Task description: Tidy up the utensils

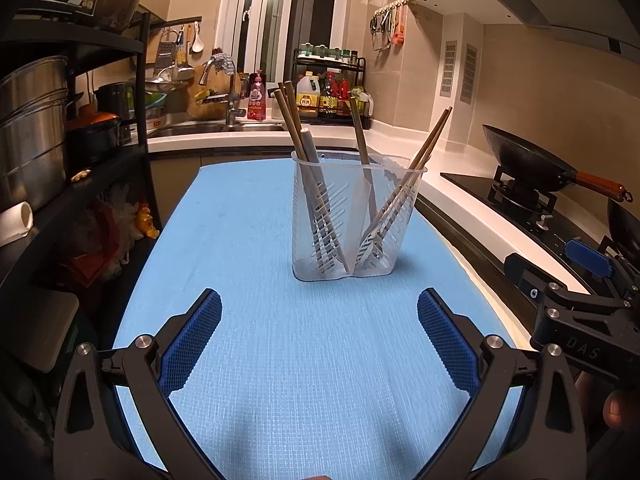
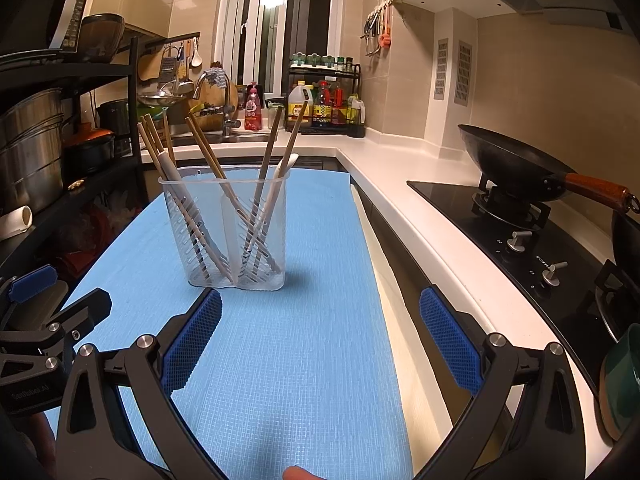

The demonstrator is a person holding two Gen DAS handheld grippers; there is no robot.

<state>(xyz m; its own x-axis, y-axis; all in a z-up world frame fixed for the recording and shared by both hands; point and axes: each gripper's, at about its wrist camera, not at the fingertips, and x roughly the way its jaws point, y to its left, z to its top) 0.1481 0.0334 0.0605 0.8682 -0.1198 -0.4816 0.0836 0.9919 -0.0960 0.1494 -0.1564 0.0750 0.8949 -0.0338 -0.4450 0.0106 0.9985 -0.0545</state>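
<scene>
Two grippers, left (image 1: 319, 334) and right (image 2: 320, 334), gape empty before a clear slotted plastic holder (image 1: 356, 216) of wooden chopsticks (image 1: 294, 128) on a blue woven mat (image 1: 248, 240).

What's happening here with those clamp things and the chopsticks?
A person holds a hand-held gripper in each hand over a blue mat, tidying utensils. Both the left hand-held gripper and the right hand-held gripper are open and hold nothing. Ahead of them stands a clear two-compartment holder with wooden chopsticks leaning in both halves. No loose utensils show on the mat.
</scene>
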